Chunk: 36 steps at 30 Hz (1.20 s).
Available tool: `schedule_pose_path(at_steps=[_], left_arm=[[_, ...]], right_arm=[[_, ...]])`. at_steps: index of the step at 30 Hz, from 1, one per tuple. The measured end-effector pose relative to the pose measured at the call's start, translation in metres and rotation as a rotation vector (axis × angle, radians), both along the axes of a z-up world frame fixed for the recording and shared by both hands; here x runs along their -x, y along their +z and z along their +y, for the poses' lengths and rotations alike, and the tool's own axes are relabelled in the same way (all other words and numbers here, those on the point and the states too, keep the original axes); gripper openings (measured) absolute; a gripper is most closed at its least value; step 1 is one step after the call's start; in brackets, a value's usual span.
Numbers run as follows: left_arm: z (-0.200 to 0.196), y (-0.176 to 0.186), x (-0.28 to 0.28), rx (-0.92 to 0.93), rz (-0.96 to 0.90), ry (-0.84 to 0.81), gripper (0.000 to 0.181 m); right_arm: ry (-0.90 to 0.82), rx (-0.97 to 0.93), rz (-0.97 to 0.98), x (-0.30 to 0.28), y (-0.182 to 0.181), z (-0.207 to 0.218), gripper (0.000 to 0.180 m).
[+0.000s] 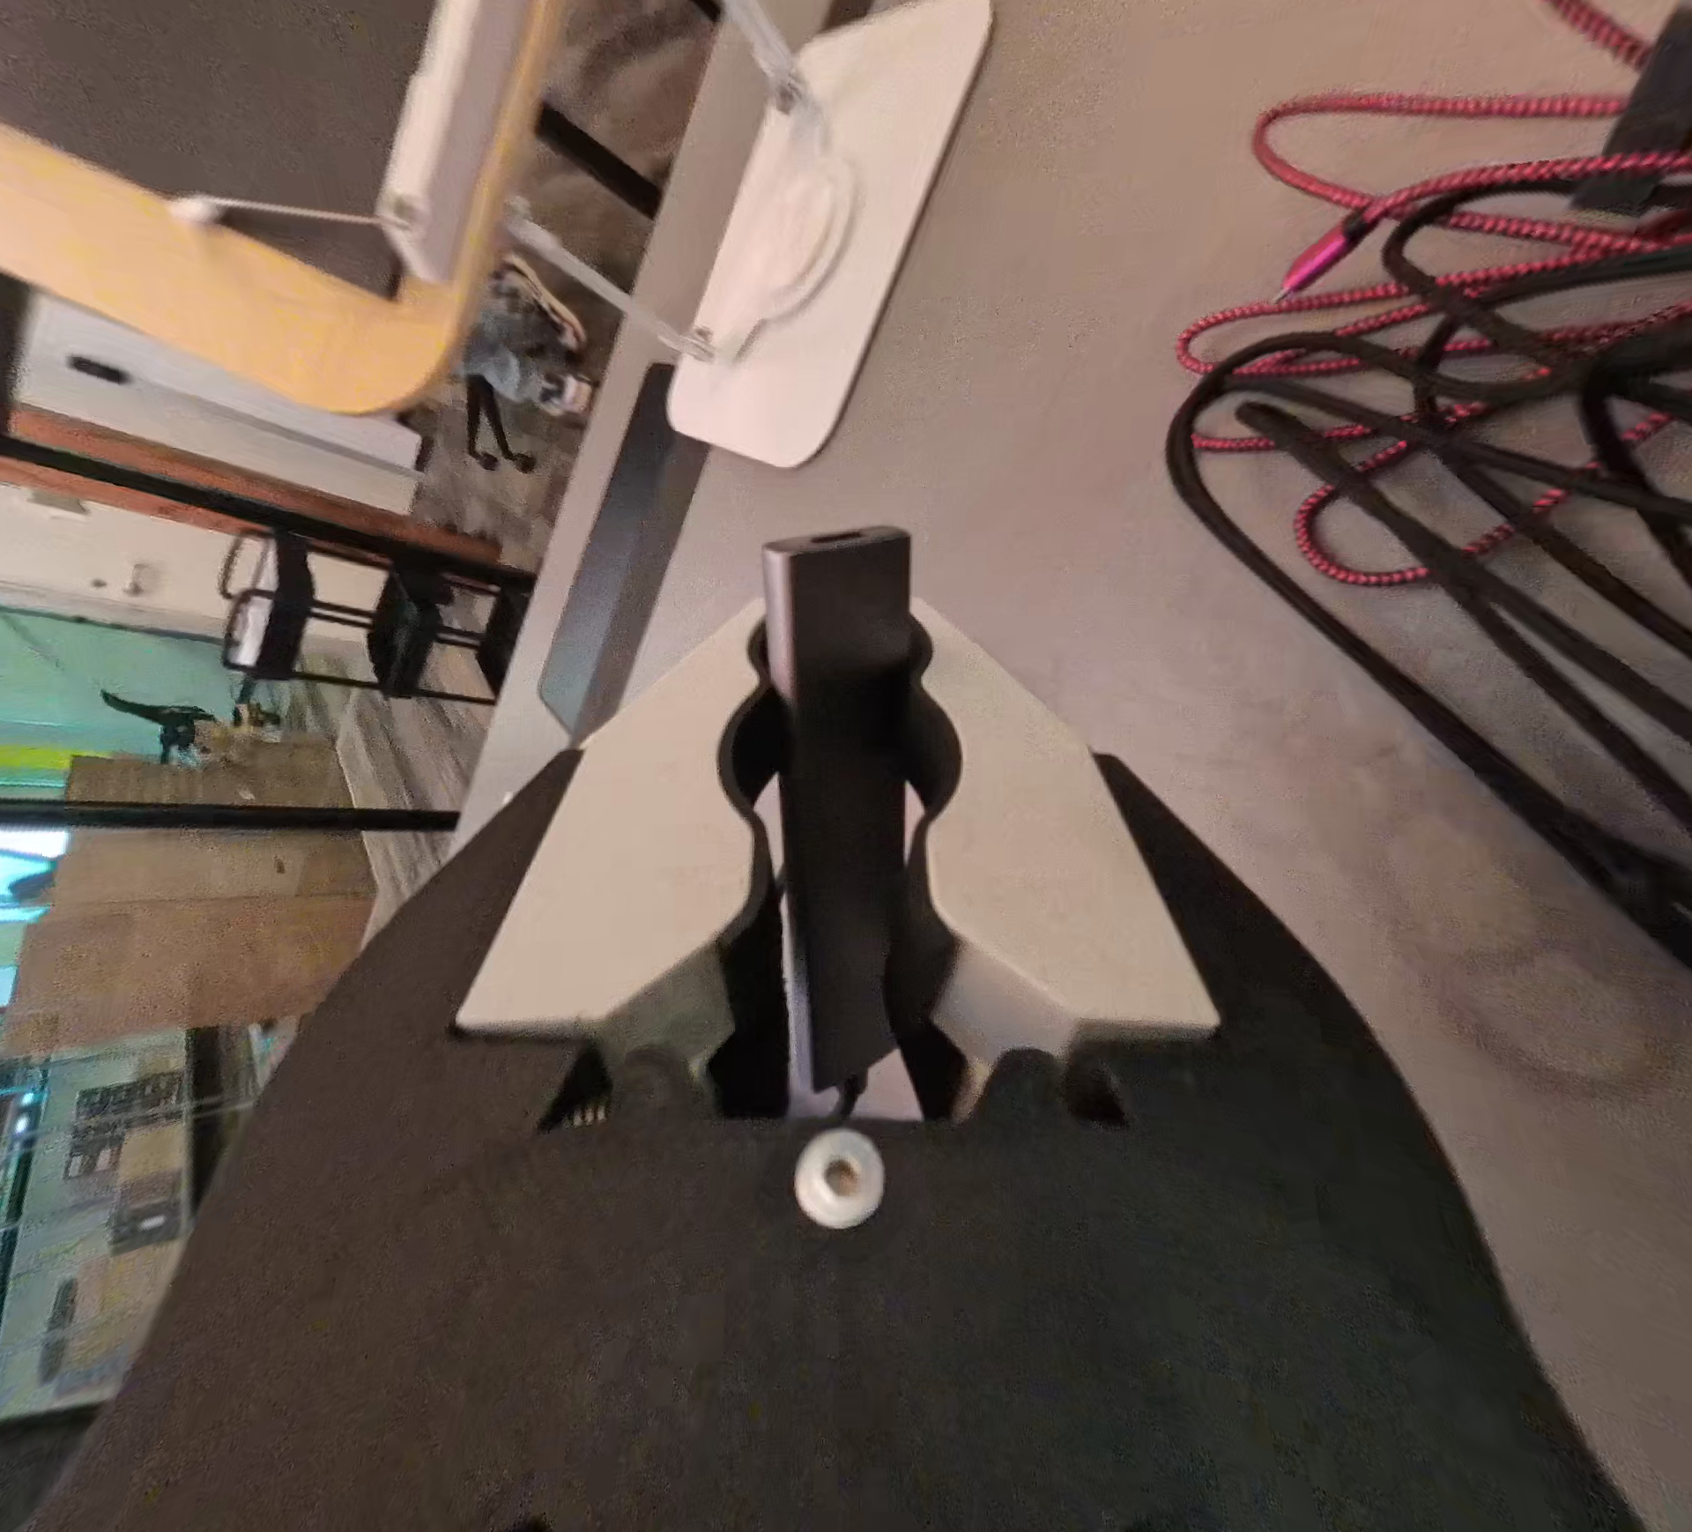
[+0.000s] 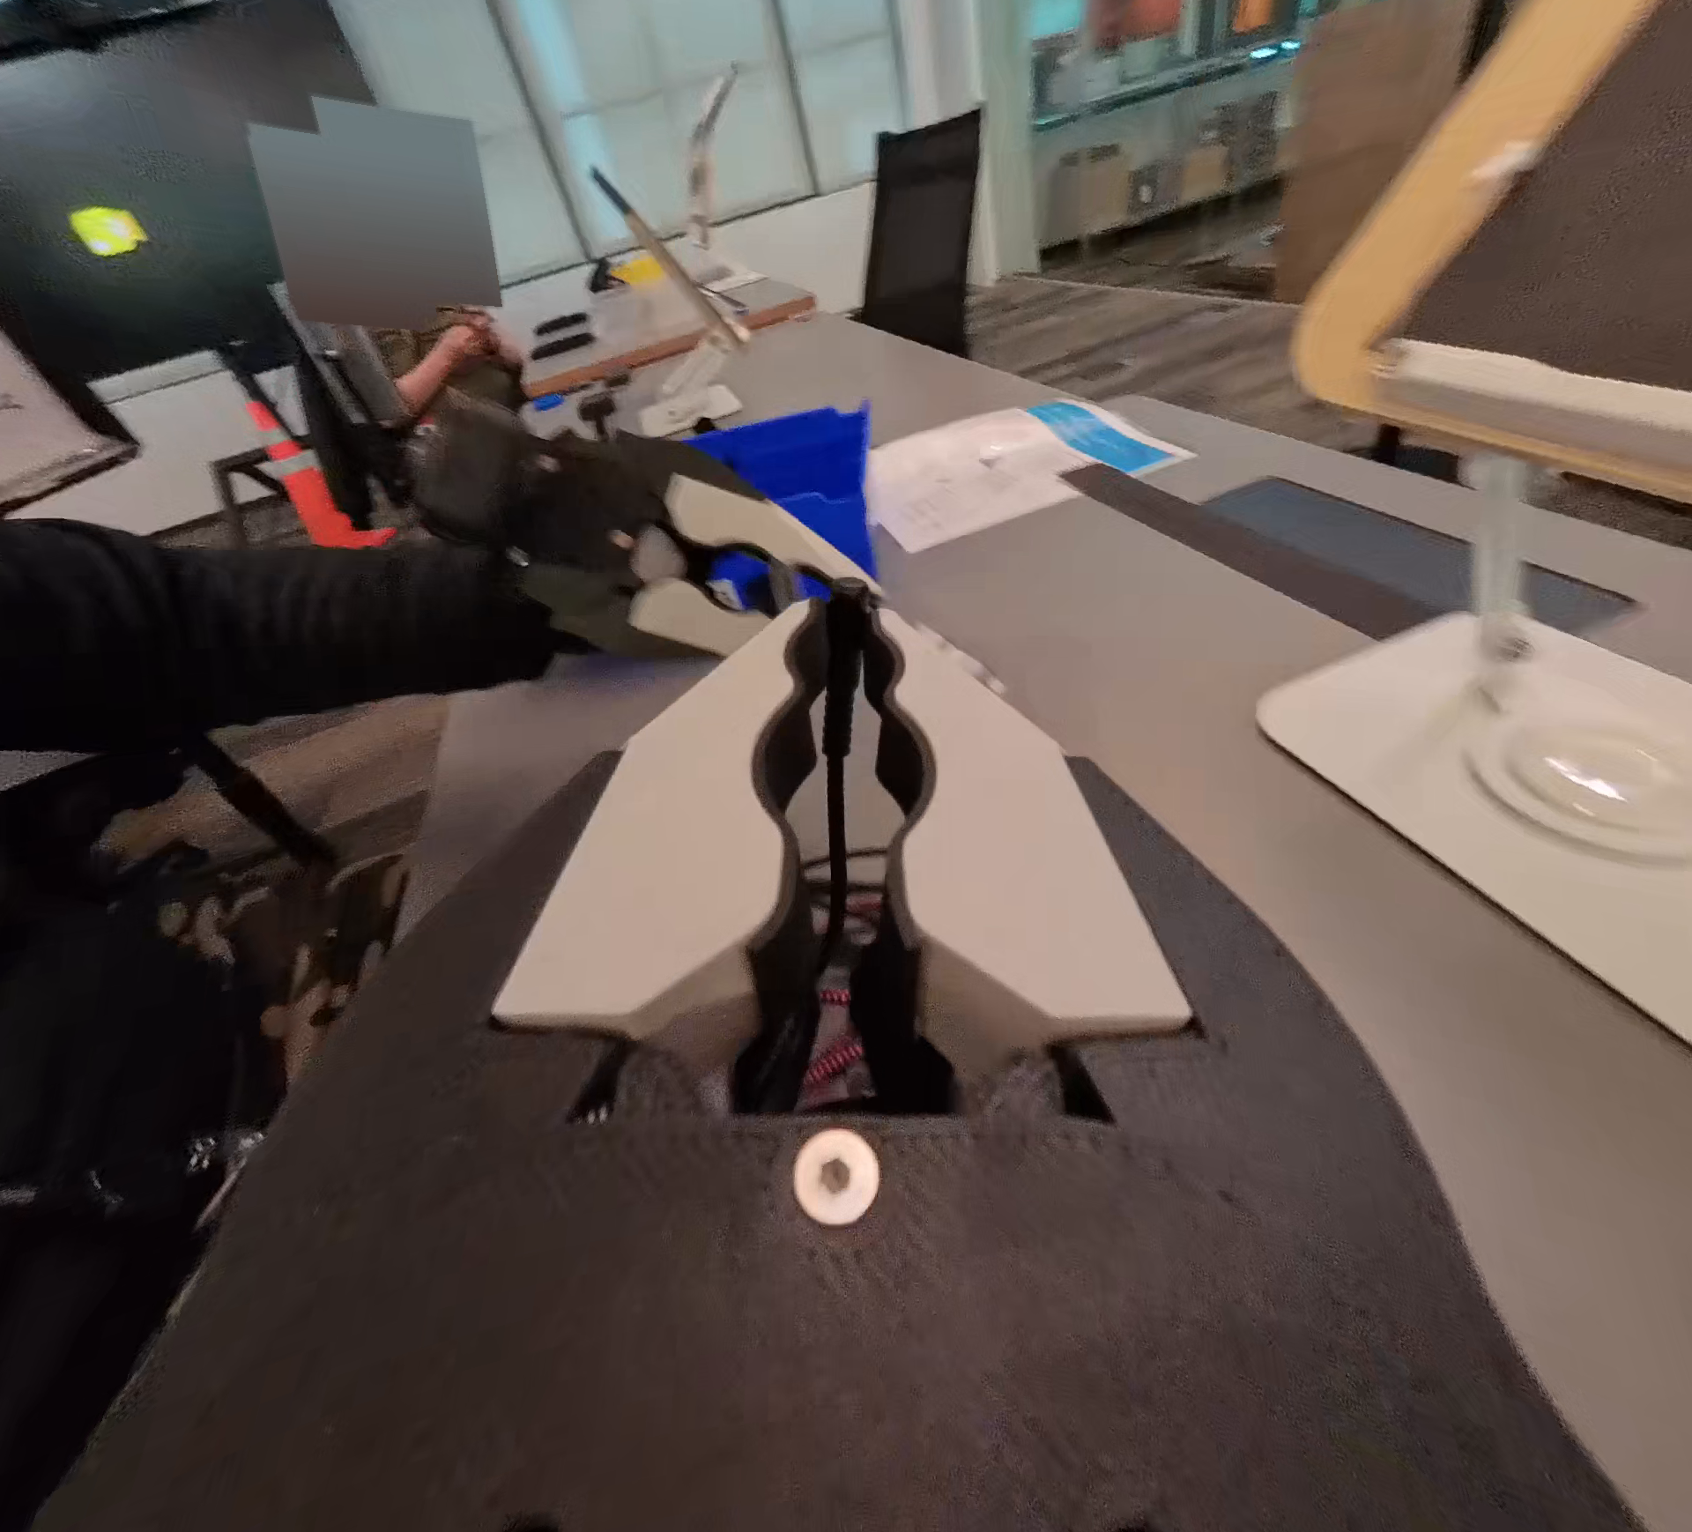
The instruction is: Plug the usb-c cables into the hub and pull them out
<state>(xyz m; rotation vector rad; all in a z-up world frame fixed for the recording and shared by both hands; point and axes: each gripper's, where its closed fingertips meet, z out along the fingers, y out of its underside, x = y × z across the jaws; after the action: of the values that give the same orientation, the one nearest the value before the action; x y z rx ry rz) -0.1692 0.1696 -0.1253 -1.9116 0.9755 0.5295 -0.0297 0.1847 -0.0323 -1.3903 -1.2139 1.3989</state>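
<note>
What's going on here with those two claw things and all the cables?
A person is working two hand-held grippers over a grey table. The left gripper is shut on a slim dark hub, its end port facing outward and empty. The right gripper is shut on a black cable near its plug. A tangle of red and black cables lies on the table.

An open-plan office is showing here. Long grey tables are running across a carpeted floor, with a black mesh chair standing at one. Tall glass walls are letting daylight in behind. A dark screen is standing on the left, shelves are holding boxes at the back, papers are lying out, and a person is sitting nearby.
</note>
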Motion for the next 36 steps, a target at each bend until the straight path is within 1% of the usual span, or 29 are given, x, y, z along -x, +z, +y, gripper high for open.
schedule_pose_path(at_steps=[2, 3, 4, 6, 7, 9, 11, 12, 13, 14, 15, 16, 19, 22, 24, 25, 27, 28, 29, 32, 34, 36], left_arm=[[-0.007, 0.015, -0.009, -0.010, -0.022, -0.027, 0.020], [-0.008, 0.013, -0.013, 0.015, -0.039, -0.032, 0.020], [-0.007, 0.006, -0.012, 0.050, -0.030, -0.028, 0.020], [-0.002, -0.009, -0.001, 0.094, 0.017, 0.013, 0.020], [0.000, -0.016, 0.006, 0.136, -0.009, 0.049, 0.020], [0.006, -0.018, 0.014, 0.139, -0.007, 0.067, 0.019], [0.009, -0.026, 0.019, 0.184, -0.021, 0.097, 0.020], [0.012, -0.030, 0.019, 0.199, -0.049, 0.096, 0.019], [0.013, -0.034, 0.020, 0.219, -0.069, 0.095, 0.019], [0.014, -0.039, 0.020, 0.245, -0.083, 0.097, 0.020], [0.015, -0.043, 0.019, 0.267, -0.090, 0.096, 0.020], [0.017, -0.046, 0.018, 0.274, -0.087, 0.089, 0.020], [0.020, -0.059, 0.016, 0.331, -0.074, 0.082, 0.020], [0.025, -0.077, 0.014, 0.430, -0.039, 0.079, 0.020], [0.029, -0.091, 0.012, 0.502, -0.018, 0.064, 0.020], [0.031, -0.099, 0.013, 0.553, -0.013, 0.068, 0.020], [0.039, -0.105, 0.007, 0.574, -0.012, 0.038, 0.020], [0.039, -0.109, 0.004, 0.613, -0.022, 0.029, 0.020], [0.039, -0.114, 0.004, 0.660, -0.026, 0.031, 0.016], [0.043, -0.117, -0.001, 0.729, -0.068, -0.001, 0.015], [0.046, -0.117, -0.001, 0.759, -0.077, -0.013, 0.021], [0.047, -0.117, -0.003, 0.797, -0.124, -0.022, 0.029]], right_arm=[[-0.009, 0.024, -0.036, -0.003, -0.009, 0.011, 0.006], [0.027, 0.036, -0.089, 0.003, -0.020, 0.007, 0.006], [0.057, 0.037, -0.161, 0.010, -0.035, 0.003, 0.005], [0.129, 0.044, -0.185, 0.015, -0.043, -0.010, 0.005], [0.168, 0.031, -0.237, 0.015, -0.053, -0.015, 0.005], [0.107, -0.017, -0.322, 0.018, -0.075, -0.003, 0.005], [0.088, -0.038, -0.369, 0.021, -0.089, 0.001, 0.007], [0.099, -0.044, -0.386, 0.024, -0.095, 0.000, 0.015], [0.131, -0.030, -0.419, 0.026, -0.104, -0.004, 0.041], [0.134, -0.007, -0.452, 0.028, -0.112, -0.003, 0.058], [0.128, -0.007, -0.473, 0.030, -0.119, -0.001, 0.070], [0.121, -0.021, -0.478, 0.031, -0.122, 0.001, 0.075], [0.091, -0.018, -0.399, 0.031, -0.109, 0.009, 0.073], [0.048, 0.016, -0.276, 0.025, -0.085, 0.022, 0.062], [0.012, 0.020, -0.247, 0.019, -0.080, 0.032, 0.059], [-0.004, 0.018, -0.244, 0.017, -0.081, 0.037, 0.056], [-0.018, 0.037, -0.254, 0.013, -0.085, 0.043, 0.054], [-0.025, 0.047, -0.252, 0.013, -0.087, 0.046, 0.052], [-0.026, 0.053, -0.247, 0.012, -0.087, 0.047, 0.050], [-0.025, 0.058, -0.252, 0.013, -0.091, 0.049, 0.048], [-0.017, 0.062, -0.250, 0.013, -0.092, 0.048, 0.046], [-0.013, 0.067, -0.251, 0.014, -0.093, 0.047, 0.046]])
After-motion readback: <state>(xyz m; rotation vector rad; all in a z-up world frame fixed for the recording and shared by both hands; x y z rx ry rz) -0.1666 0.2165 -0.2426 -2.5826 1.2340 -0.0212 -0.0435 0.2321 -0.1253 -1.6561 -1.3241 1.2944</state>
